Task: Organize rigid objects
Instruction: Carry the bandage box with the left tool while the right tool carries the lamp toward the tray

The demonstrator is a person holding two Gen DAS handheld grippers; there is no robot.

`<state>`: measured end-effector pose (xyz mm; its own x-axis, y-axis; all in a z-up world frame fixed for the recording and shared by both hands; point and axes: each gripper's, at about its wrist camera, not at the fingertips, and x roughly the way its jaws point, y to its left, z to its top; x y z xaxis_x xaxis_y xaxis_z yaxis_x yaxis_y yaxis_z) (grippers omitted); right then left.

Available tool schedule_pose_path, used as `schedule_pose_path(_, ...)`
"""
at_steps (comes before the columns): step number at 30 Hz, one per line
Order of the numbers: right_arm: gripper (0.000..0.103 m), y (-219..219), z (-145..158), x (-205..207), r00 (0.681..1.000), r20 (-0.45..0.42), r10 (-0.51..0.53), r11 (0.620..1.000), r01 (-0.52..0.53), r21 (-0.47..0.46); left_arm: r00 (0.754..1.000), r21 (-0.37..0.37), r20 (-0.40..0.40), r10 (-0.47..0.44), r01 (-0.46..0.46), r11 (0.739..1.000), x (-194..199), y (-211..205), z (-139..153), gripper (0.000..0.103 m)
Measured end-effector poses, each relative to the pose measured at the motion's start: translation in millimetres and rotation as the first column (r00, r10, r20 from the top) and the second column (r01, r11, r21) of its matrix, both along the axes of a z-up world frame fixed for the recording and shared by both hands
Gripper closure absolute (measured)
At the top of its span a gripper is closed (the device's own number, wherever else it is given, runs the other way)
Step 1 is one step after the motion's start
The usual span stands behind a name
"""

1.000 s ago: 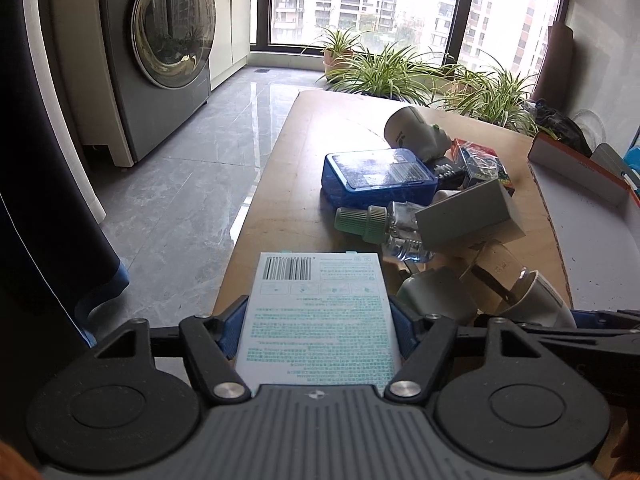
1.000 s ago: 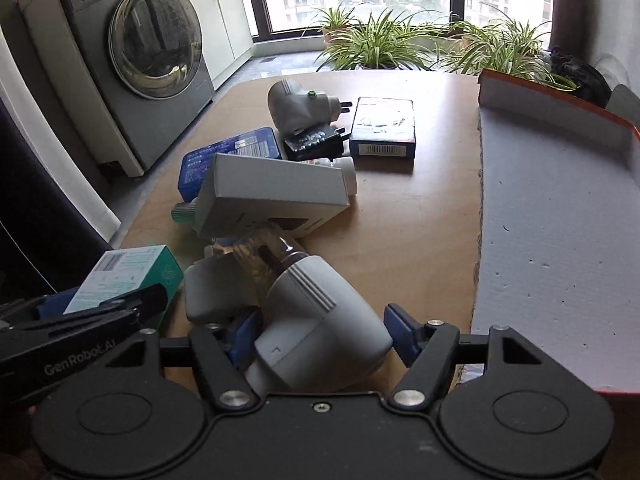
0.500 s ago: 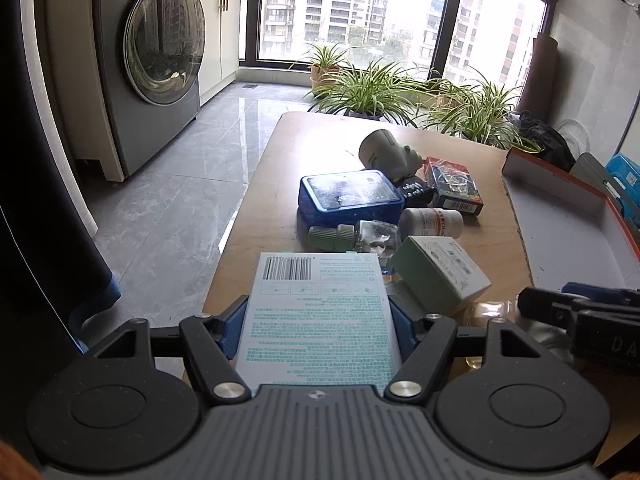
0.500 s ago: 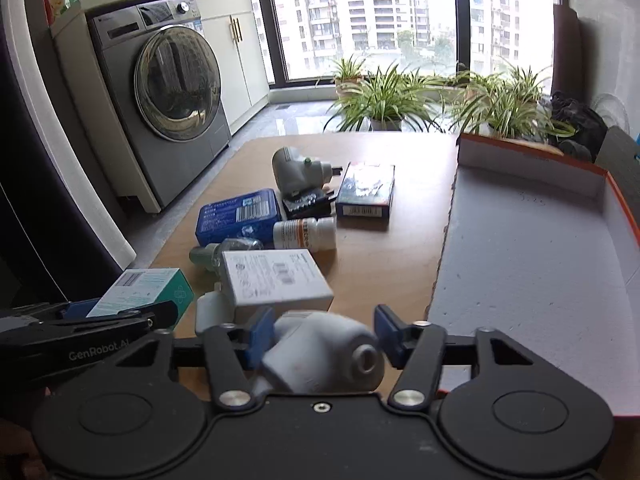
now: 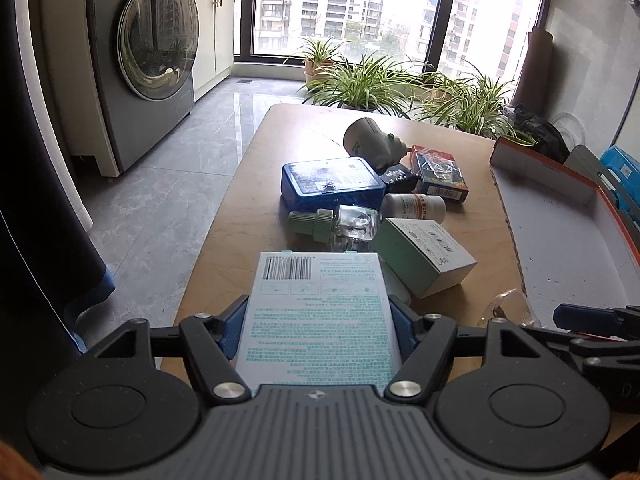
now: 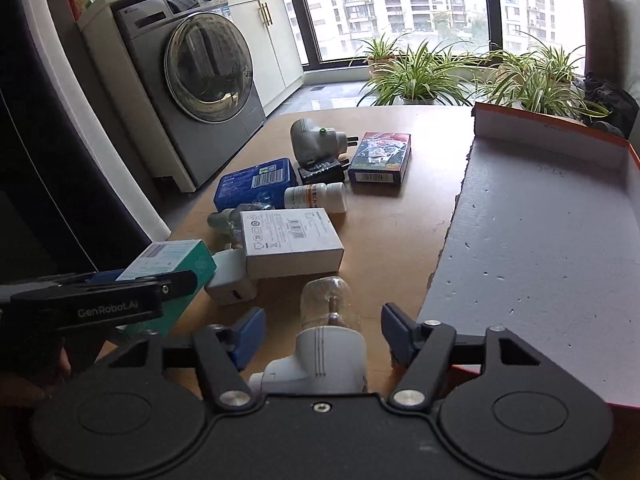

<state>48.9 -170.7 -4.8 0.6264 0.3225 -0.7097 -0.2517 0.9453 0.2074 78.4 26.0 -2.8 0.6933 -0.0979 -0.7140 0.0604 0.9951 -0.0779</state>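
Observation:
My left gripper (image 5: pixel 318 330) is shut on a teal and white box (image 5: pixel 320 316), held above the near end of the wooden table (image 5: pixel 256 184). The box also shows in the right wrist view (image 6: pixel 172 264). My right gripper (image 6: pixel 322 334) is open. A white plug-in device with a clear bottle (image 6: pixel 326 344) lies between its fingers, which stand apart from it. On the table lie a white box (image 6: pixel 292 240), a blue tin (image 6: pixel 256 182), a white pill bottle (image 6: pixel 316 196), a grey plug device (image 6: pixel 314 140) and a dark card box (image 6: pixel 380 158).
A white foam tray with an orange rim (image 6: pixel 540 216) lies on the right of the table. A washing machine (image 6: pixel 200 76) stands at the left, potted plants (image 6: pixel 416 76) by the window. A small white adapter (image 6: pixel 232 280) lies near the left gripper (image 6: pixel 100 304).
Both grippers pulled back and rose. My right gripper opened, and the white plug-in device now lies loose between its fingers. The left gripper kept its hold on the teal box.

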Motion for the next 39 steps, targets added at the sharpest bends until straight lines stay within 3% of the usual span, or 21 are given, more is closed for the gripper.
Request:
schedule_pose_path(6, 0.002, 22.9, -7.7, -11.7, 0.99, 0.053, 0.128, 0.982, -0.119, -0.149, 1.0, -0.017, -0.001, -0.001, 0.001, 1.0, -2.4, 2.1, -0.3, 0.031)
schedule_pose_path(11, 0.001, 36.7, -14.8, -22.1, 0.967, 0.082, 0.243, 0.946, -0.217, -0.239, 1.0, -0.03, -0.002, 0.007, -0.007, 1.0, -6.2, 6.2, -1.7, 0.031)
schedule_pose_path(19, 0.001, 40.0, -40.2, -13.1, 0.965, 0.021, 0.261, 0.929, -0.245, -0.278, 1.0, -0.04, -0.002, 0.014, -0.014, 0.999, -6.0, 8.7, -2.5, 0.031)
schedule_pose_path(28, 0.003, 27.8, -39.3, -11.3, 0.97, 0.057, 0.237, 0.96, -0.225, -0.165, 1.0, -0.039, -0.004, 0.012, -0.012, 0.999, -6.6, 7.9, -3.0, 0.031)
schedule_pose_path(39, 0.003, 3.8, -0.9, -9.8, 0.979, 0.148, 0.142, 0.99, -0.141, -0.013, 1.0, -0.043, 0.021, 0.0, 0.001, 0.999, -11.4, 2.3, 5.5, 0.031)
